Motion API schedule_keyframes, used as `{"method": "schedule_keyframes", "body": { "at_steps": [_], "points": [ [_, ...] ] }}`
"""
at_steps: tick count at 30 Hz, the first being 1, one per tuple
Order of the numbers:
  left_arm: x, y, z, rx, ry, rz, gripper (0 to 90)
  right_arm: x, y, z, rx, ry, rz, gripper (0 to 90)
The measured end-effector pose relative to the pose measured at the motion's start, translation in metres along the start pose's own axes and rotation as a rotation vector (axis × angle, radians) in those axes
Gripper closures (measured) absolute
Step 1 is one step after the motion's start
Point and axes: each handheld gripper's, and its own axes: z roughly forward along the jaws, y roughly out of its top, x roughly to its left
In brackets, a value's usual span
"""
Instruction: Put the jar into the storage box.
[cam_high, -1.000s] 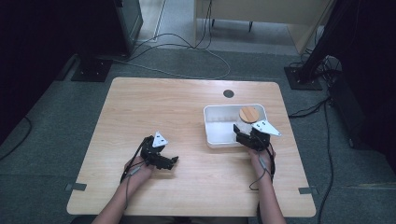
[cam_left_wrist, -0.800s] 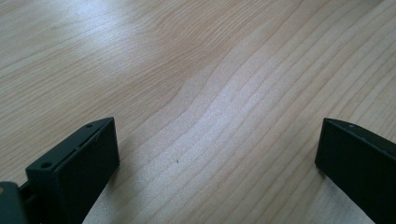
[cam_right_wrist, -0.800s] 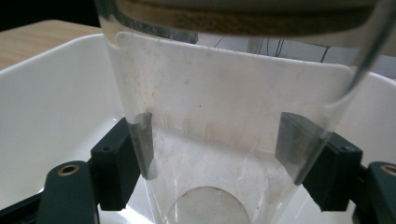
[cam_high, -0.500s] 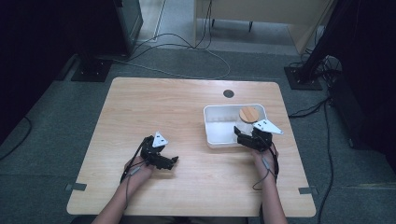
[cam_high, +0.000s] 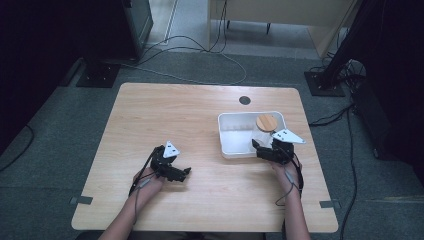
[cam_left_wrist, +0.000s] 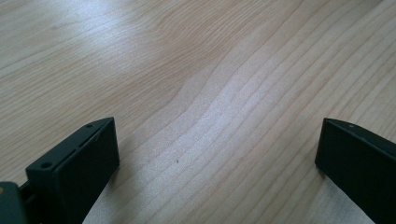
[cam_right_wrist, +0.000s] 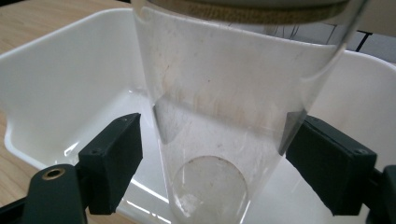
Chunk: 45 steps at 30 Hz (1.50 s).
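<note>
Glass jar (cam_right_wrist: 219, 140): clear, capped by a wooden lid (cam_high: 266, 122); it stands upright in the white bin (cam_high: 235, 145), long axis vertical, at the bin's right end.
Right gripper (cam_right_wrist: 212, 163): your jaws have just been opening; the jar sits between them, left pad clear of the glass.
Left gripper (cam_left_wrist: 217, 158): your jaws stand wide apart over bare wooden table (cam_left_wrist: 196, 70), holding nothing.
Surroundings: bin wall (cam_right_wrist: 65, 79) behind the jar; a dark round hole (cam_high: 244, 100) beyond it.

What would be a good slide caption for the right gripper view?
Right gripper fingers, just opened, flank a clear jar with a wooden lid standing in a white tub.
</note>
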Motion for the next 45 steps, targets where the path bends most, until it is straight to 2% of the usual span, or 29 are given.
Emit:
{"method": "schedule_keyframes", "body": {
  "at_steps": [7,20,29,37,45],
  "points": [
    [0.000,0.000,0.000,0.000,0.000,0.000,0.0,-0.001,-0.001,-0.004,0.015,0.017,0.005,18.0],
    [0.000,0.000,0.000,0.000,0.000,0.000,0.0,-0.003,-0.002,-0.010,0.053,0.043,-0.015,18.0],
    [0.000,0.000,0.000,0.000,0.000,0.000,0.0,-0.005,0.000,-0.019,0.074,0.078,-0.045,18.1],
    [0.000,0.000,0.000,0.000,0.000,0.000,0.0,-0.006,0.000,-0.023,0.093,0.086,-0.056,18.1],
    [0.000,0.000,0.000,0.000,0.000,0.000,0.0,-0.009,0.003,-0.033,0.121,0.102,-0.093,18.0]
  ]
}}
